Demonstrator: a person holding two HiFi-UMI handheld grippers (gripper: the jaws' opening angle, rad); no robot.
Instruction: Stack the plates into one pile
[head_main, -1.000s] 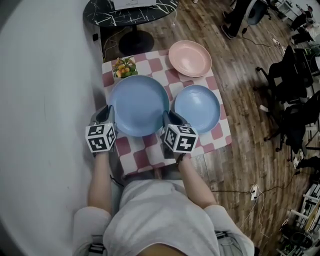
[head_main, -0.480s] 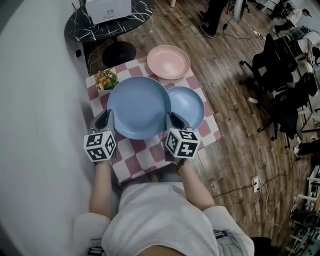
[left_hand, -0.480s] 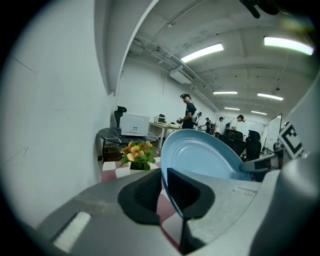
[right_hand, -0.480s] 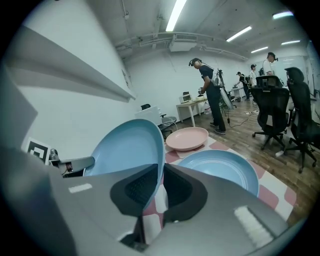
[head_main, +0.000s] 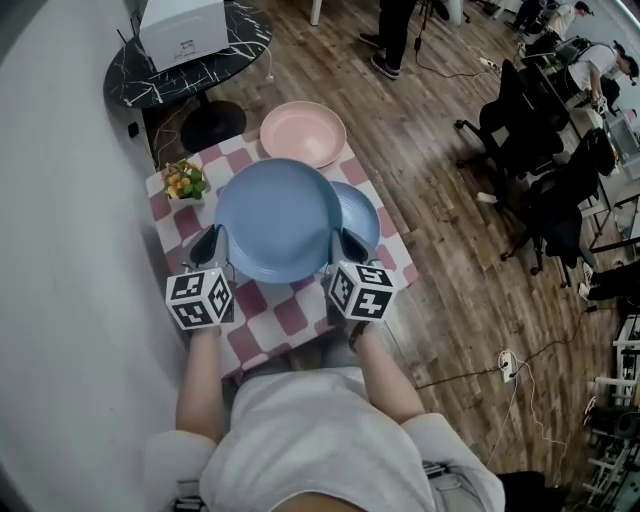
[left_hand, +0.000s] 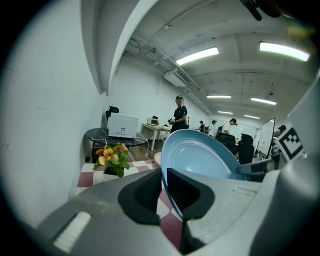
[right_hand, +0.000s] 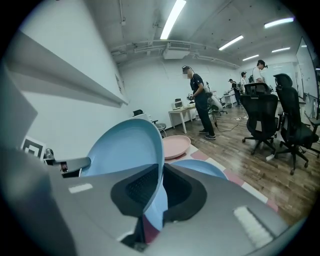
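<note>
Blue large plate (head_main: 278, 220) lifted above desk (head_main: 290, 318); nothing piled yet, all stacking left to do.
Pinches its left rim in left gripper (head_main: 208, 245) fingers, nearly shut; pinches right rim in right gripper (head_main: 347, 246) fingers, just closing further on it. Overlaps small blue plate (head_main: 366, 215) at right; leaves pink plate (head_main: 303, 133) apart behind.

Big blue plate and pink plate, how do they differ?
The big blue plate is larger than the pink plate. The blue one is gripped by its rim in the left claw and right claw, whose jaws have just been closing on it, above the small blue plate; the pink one lies untouched on the checked cloth. Both are round and empty.
</note>
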